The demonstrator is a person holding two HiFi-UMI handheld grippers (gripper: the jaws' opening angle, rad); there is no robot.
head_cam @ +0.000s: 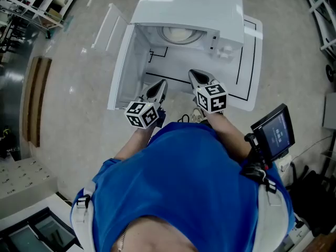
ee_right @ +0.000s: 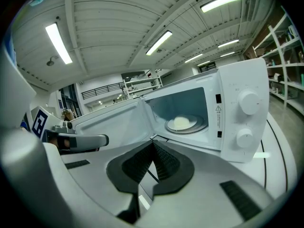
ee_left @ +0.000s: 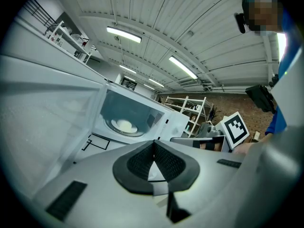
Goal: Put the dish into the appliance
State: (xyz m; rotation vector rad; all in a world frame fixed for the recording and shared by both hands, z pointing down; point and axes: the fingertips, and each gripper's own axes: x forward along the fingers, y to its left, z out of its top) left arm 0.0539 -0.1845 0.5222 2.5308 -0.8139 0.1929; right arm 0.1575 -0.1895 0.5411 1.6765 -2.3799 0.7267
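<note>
The microwave (head_cam: 199, 9) stands on a white board (head_cam: 251, 62) marked with black lines, on the floor. Its door (head_cam: 121, 67) is swung wide open on the left side, as the head view shows it. The dish (head_cam: 178, 34) lies inside the microwave on the round turntable, a pale rounded thing in the middle of the cavity. It also shows through the open front in the left gripper view (ee_left: 124, 125) and the right gripper view (ee_right: 181, 122).

Both grippers hang in front of the microwave's opening, apart from it and touching nothing. The left gripper (head_cam: 160, 84) is before the left part of the opening, near the door. Its jaws are closed tip to tip (ee_left: 153, 144), with nothing between them. The right gripper (head_cam: 193, 73) is before the middle of the opening. Its jaws are likewise pressed together and empty (ee_right: 153, 145). The two grippers sit side by side, each pointing slightly downward toward the cavity.

Two round knobs, the upper (ee_right: 249, 102) above the lower (ee_right: 244, 137), are on the panel at the microwave's right side. The person, in a blue shirt (head_cam: 194, 177), stands facing the microwave.
</note>
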